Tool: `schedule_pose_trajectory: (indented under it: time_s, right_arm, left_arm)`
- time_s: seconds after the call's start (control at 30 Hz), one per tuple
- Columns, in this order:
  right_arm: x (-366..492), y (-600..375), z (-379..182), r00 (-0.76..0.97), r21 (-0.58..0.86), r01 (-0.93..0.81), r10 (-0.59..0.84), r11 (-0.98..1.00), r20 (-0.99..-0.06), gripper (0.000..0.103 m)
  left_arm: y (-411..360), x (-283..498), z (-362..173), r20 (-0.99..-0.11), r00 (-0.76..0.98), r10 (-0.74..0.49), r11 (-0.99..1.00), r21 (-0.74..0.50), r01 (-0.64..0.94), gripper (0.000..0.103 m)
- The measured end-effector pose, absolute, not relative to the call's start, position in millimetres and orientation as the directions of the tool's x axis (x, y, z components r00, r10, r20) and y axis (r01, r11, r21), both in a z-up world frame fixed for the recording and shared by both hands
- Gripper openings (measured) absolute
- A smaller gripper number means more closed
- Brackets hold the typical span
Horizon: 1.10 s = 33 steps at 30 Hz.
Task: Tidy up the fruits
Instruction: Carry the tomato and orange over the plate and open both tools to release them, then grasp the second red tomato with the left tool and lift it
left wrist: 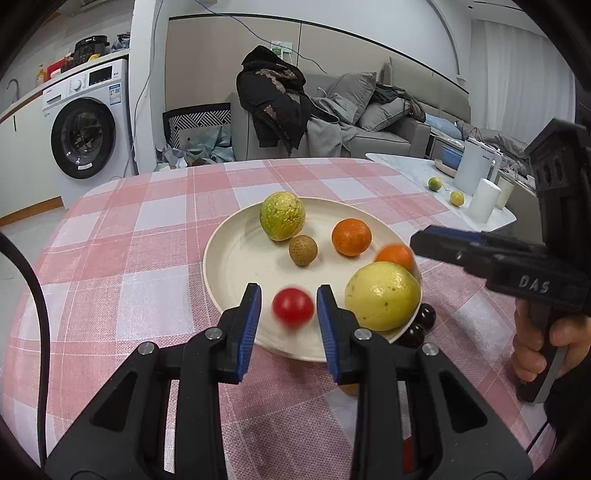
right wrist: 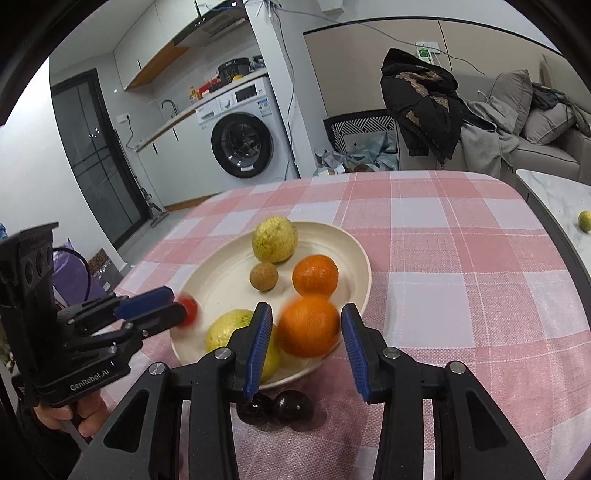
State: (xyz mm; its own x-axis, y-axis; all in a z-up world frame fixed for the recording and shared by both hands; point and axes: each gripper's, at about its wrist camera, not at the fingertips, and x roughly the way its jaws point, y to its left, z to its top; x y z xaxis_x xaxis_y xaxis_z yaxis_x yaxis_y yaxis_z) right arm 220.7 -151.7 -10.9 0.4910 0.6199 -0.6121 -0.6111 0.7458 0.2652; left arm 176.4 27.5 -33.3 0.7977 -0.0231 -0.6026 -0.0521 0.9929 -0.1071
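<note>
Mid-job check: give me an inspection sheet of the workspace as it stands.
Surface: pink checked tablecloth, cream plate on it.
Job's things: on the plate a green-yellow fruit, small brown fruit, orange, yellow fruit; red tomato and second orange blurred; two dark fruits on the cloth by the plate's near rim.
Clutter: nothing seen.
Grippers: left claw open around the tomato, right claw open around the second orange; pads clear of both.
Cables: black cable at the left; wire on the wall.
Surroundings: washing machine, sofa with clothes, side table with two small fruits.

One plate (left wrist: pixel 229 266) holds two oranges (left wrist: pixel 351 237), two guavas (left wrist: pixel 282 216), perhaps one longan (left wrist: pixel 303 250), one tomato (left wrist: pixel 293 306).
</note>
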Motion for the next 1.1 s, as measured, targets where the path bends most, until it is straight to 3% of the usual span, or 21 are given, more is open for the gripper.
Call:
schedule_pose_trajectory:
  time_s: [0.07, 0.17, 0.23, 0.3, 0.4, 0.47, 0.5, 0.8, 1.1]
  right_arm:
    - [216.2, -156.4, -3.6, 0.51, 0.269, -0.615, 0.635, 0.741, -0.58, 0.05]
    - [212.8, -164.7, 3.7, 0.53, 0.277, -0.608, 0.641, 0.744, -0.556, 0.052]
    - [212.5, -169.5, 6.8, 0.542, 0.272, -0.598, 0.63, 0.754, -0.556, 0.059]
    - [211.4, -173.4, 8.3, 0.553, 0.252, -0.592, 0.613, 0.766, -0.564, 0.074]
    - [207.7, -176.5, 9.4, 0.547, 0.222, -0.597, 0.594, 0.771, -0.59, 0.093]
    - [201.5, -179.1, 10.6, 0.538, 0.216, -0.612, 0.602, 0.76, -0.59, 0.099]
    - [198.3, -179.5, 11.1, 0.532, 0.212, -0.623, 0.607, 0.753, -0.591, 0.103]
    - [174.7, -169.5, 6.6, 0.52, 0.111, -0.668, 0.567, 0.736, -0.639, 0.103]
    - [158.9, -166.8, -1.4, 0.494, 0.052, -0.693, 0.526, 0.719, -0.692, 0.103]
  left_arm:
    - [27.3, 172.6, -32.7, -0.606, 0.796, -0.02, 0.993, -0.104, -0.055, 0.034]
    - [28.3, 166.9, -30.9, -0.601, 0.799, -0.003, 0.993, -0.096, -0.068, 0.051]
    - [29.6, 161.0, -27.6, -0.592, 0.806, 0.004, 0.993, -0.095, -0.075, 0.073]
    - [30.1, 153.8, -22.6, -0.581, 0.814, 0.004, 0.992, -0.102, -0.077, 0.085]
    - [26.0, 141.7, -16.2, -0.576, 0.818, -0.011, 0.993, -0.103, -0.059, 0.09]
    - [23.0, 133.2, -13.9, -0.572, 0.82, -0.003, 0.994, -0.093, -0.062, 0.103]
    - [21.0, 127.8, -12.5, -0.565, 0.825, -0.003, 0.994, -0.091, -0.059, 0.103]
    - [6.1, 98.2, -8.9, -0.562, 0.827, 0.01, 0.998, -0.046, -0.043, 0.103]
    - [-3.7, 88.6, -16.8, -0.611, 0.788, -0.077, 0.995, -0.096, 0.023, 0.103]
